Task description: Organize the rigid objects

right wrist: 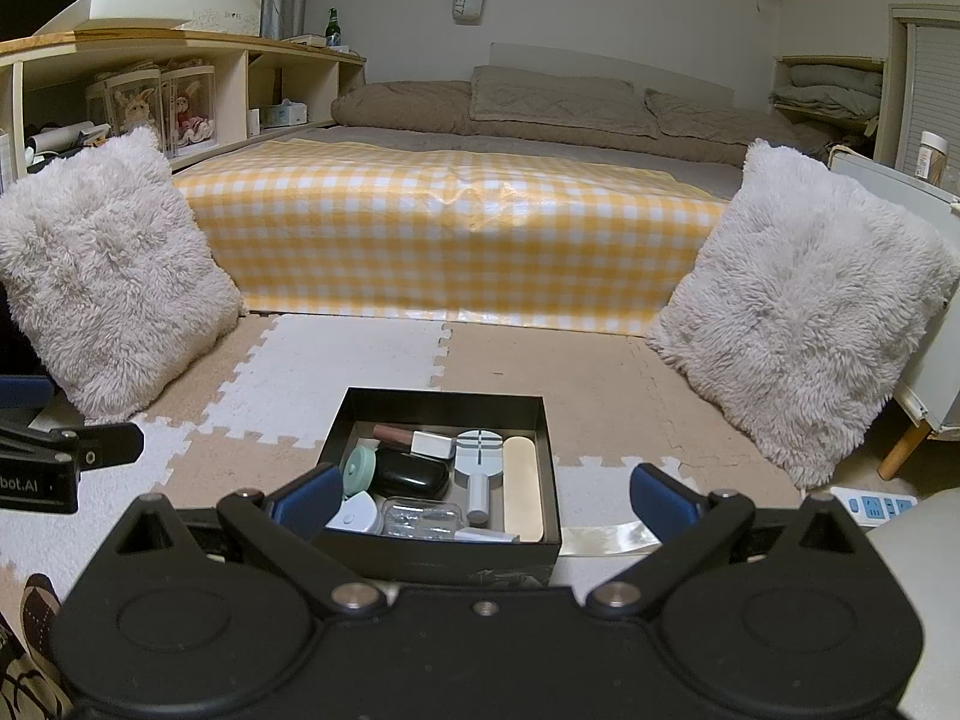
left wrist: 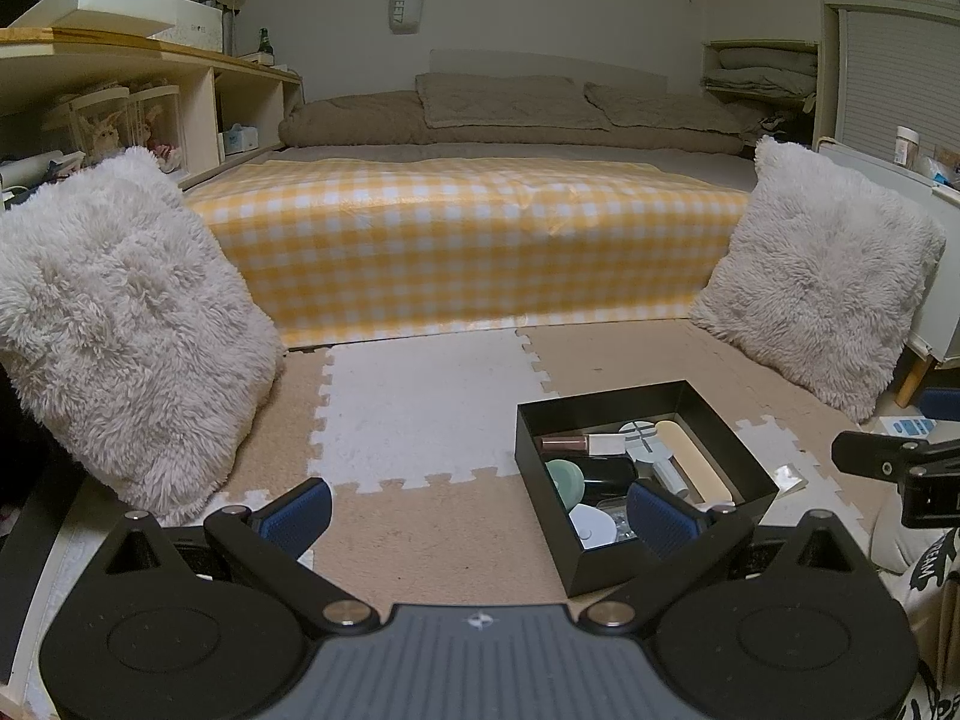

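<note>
A black open box (right wrist: 360, 414) sits on the foam floor mat, also in the left wrist view (left wrist: 534, 450). It holds several small items: a beige oblong case (right wrist: 522, 489), a black case (right wrist: 411, 474), a mint round container (right wrist: 360, 468), a white tape measure (right wrist: 354, 516), a lip gloss tube (right wrist: 396, 435), a grey-white tool (right wrist: 477, 462) and a clear plastic case (right wrist: 420, 519). My right gripper (right wrist: 486, 501) is open and empty, its fingers either side of the box's near end. My left gripper (left wrist: 480, 516) is open and empty, left of the box.
Two fluffy white cushions (right wrist: 108, 276) (right wrist: 810, 300) lean at either side of a low bed with a yellow checked cover (right wrist: 444, 234). A shelf unit (right wrist: 180, 90) stands left. A power strip (right wrist: 876, 504) and a clear film strip (right wrist: 606, 537) lie right of the box.
</note>
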A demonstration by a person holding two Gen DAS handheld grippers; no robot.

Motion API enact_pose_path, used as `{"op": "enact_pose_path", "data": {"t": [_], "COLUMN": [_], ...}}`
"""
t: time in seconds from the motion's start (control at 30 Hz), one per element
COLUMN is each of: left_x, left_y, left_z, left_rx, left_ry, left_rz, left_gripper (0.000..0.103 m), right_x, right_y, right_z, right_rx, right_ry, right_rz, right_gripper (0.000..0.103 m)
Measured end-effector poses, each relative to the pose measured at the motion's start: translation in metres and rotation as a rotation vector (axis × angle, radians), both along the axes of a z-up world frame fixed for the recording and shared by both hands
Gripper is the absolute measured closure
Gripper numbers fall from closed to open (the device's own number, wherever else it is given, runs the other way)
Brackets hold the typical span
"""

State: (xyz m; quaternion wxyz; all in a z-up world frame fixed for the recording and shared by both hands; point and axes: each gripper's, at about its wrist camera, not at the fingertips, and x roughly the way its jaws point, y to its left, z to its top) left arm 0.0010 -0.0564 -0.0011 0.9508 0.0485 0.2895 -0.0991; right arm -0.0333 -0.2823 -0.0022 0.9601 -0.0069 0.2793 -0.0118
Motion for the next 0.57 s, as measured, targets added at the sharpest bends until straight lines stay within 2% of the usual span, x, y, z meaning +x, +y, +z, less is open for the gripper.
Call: {"op": "enact_pose_path", "data": {"t": [0.57], "left_x": [0.0004], "left_y": [-0.0006], "left_z": [0.0009], "left_rx": [0.002], "left_ry": [0.000], "left_rz": [0.006], "left_gripper": [0.000], "right_x": [0.0001], "right_y": [-0.0001], "right_z": [0.0001], "right_rx": [0.000], "right_ry": [0.000], "right_rz": [0.000], "right_gripper": [0.000]}}
